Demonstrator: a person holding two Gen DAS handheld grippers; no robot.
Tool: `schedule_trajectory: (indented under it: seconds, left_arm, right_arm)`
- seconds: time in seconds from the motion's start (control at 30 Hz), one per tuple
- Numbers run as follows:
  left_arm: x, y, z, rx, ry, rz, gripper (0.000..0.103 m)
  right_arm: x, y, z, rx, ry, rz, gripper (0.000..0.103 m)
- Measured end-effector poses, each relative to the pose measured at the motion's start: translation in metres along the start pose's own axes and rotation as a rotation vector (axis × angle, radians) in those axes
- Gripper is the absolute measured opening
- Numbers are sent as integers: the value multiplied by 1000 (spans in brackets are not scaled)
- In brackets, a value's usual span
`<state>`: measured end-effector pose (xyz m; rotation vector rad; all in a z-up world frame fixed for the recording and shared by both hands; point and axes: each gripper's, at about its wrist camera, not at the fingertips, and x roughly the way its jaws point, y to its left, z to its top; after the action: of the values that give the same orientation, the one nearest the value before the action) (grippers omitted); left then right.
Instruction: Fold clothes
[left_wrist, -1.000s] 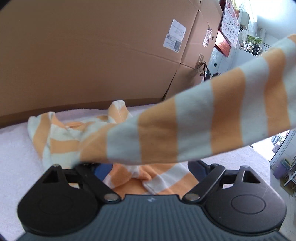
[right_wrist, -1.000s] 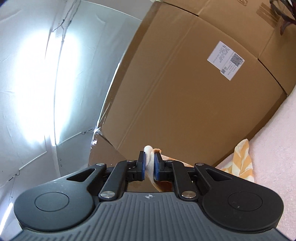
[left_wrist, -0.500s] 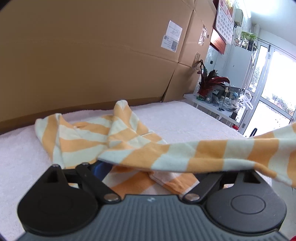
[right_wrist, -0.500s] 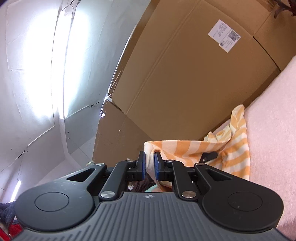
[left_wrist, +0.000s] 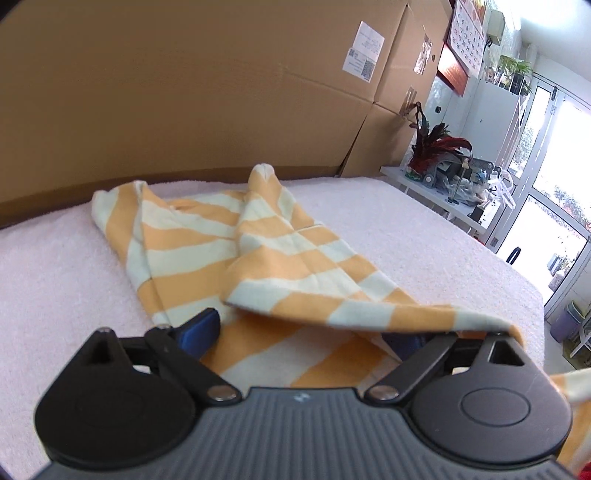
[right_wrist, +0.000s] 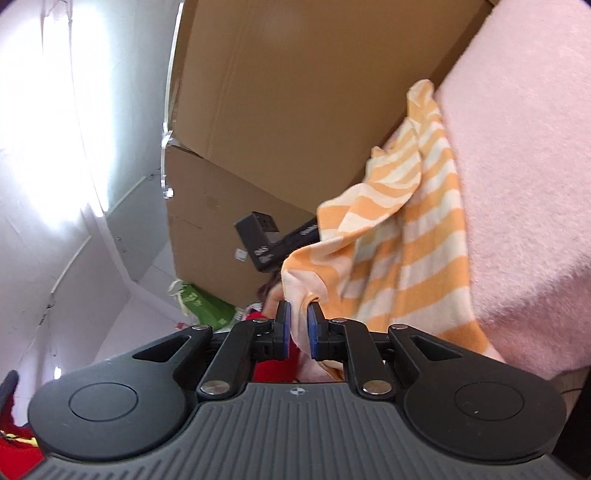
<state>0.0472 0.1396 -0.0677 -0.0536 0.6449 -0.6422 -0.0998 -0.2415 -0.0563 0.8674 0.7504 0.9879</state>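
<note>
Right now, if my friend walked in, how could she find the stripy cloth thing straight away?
Look for the big brown cardboard boxes standing like a wall, then the fluffy pink towel-covered table in front of them. The striped garment lies rumpled there, one end pinched in the right gripper. It is the only thing with orange and cream bands; everything around it is plain.

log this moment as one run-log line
left tool: open, jaws just widened, above orange-and-cream striped cloth garment | right tool: shut on garment edge | garment: partly spread on pink fluffy towel surface
</note>
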Motion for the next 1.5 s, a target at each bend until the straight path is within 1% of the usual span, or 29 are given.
schedule_trajectory:
  seconds: [0.1, 0.17, 0.2, 0.23, 0.3, 0.33, 0.37, 0.4, 0.47, 0.53, 0.6, 0.67, 0.7, 0.77, 0.8, 0.87, 0.9, 0.97, 1.07, 1.1, 1.17, 1.2, 1.27, 1.3, 1.33, 1.37, 1.4, 1.43, 1.5]
  left_arm:
    - [-7, -10, -8, 50, 19, 25, 94]
    - [-14, -16, -13, 75, 32, 45, 94]
    - [-18, -18, -15, 75, 32, 46, 94]
    - [-24, -20, -18, 69, 28, 39, 94]
    - [-33, -22, -24, 25, 17, -9, 94]
    - [-38, -23, -26, -2, 9, -40, 94]
    - [-41, -25, -30, -27, -2, -70, 95]
    - [-44, -27, -32, -51, -14, -99, 95]
    - [-44, -32, -36, -100, -23, -148, 95]
    - [-40, -35, -37, -148, -22, -193, 95]
    - [-31, -37, -37, -181, -8, -202, 95]
    - [-24, -38, -34, -200, -8, -196, 95]
    - [-22, -39, -32, -209, -12, -203, 92]
    - [-22, -40, -28, -227, -23, -237, 69]
    - [-24, -40, -26, -236, -36, -262, 68]
    - [-27, -42, -25, -231, -63, -293, 68]
    - [-27, -44, -26, -224, -64, -296, 68]
    - [-22, -46, -28, -209, -41, -280, 68]
    - [-14, -47, -35, -208, -4, -252, 69]
    - [-14, -47, -37, -206, -10, -259, 72]
    - [-15, -47, -39, -204, -21, -269, 80]
    - [-16, -47, -40, -203, -25, -270, 80]
    - [-17, -46, -41, -202, -33, -273, 80]
    - [-19, -47, -41, -200, -44, -278, 77]
    - [-22, -48, -41, -197, -60, -286, 71]
    - [-25, -49, -42, -193, -77, -293, 62]
    - [-28, -50, -42, -182, -92, -300, 56]
    - [-32, -53, -42, -163, -107, -305, 52]
    - [-34, -56, -43, -131, -105, -283, 52]
  right_arm:
    - [-2, -10, -7, -2, 17, -69, 12]
    - [-2, -12, -10, -22, 37, -98, 15]
    - [-1, -13, -10, -29, 52, -109, 17]
    - [0, -14, -11, -34, 69, -119, 23]
    - [0, -18, -11, -31, 72, -136, 30]
    - [-1, -20, -10, -28, 60, -149, 39]
    - [-2, -23, -9, -20, 46, -156, 44]
    - [-2, -26, -7, -10, 30, -160, 45]
    - [-1, -31, -3, 7, 5, -159, 45]
    - [3, -30, -2, -25, 4, -160, 45]
    - [8, -27, -1, -68, 5, -169, 42]
    - [14, -24, -2, -107, 20, -187, 29]
    - [15, -23, -3, -115, 35, -188, 16]
    - [17, -22, -5, -113, 70, -163, 13]
    - [15, -21, -7, -107, 83, -126, 13]
    - [10, -17, -11, -116, 101, -71, 15]
    - [8, -15, -14, -134, 103, -77, 19]
    - [9, -12, -20, -198, 114, -139, 23]
    - [15, -10, -27, -287, 138, -246, 23]
    - [16, -9, -27, -300, 142, -254, 23]
    - [15, -9, -25, -309, 149, -239, 34]
    - [14, -8, -25, -312, 137, -231, 45]
    - [13, -8, -23, -310, 107, -221, 45]
    - [14, -9, -22, -303, 103, -222, 45]
    - [15, -11, -21, -300, 102, -227, 40]
    - [17, -12, -21, -304, 104, -234, 35]
    - [19, -11, -22, -313, 117, -236, 21]
    - [20, -11, -22, -326, 135, -236, 17]
    - [20, -7, -26, -369, 194, -238, 17]
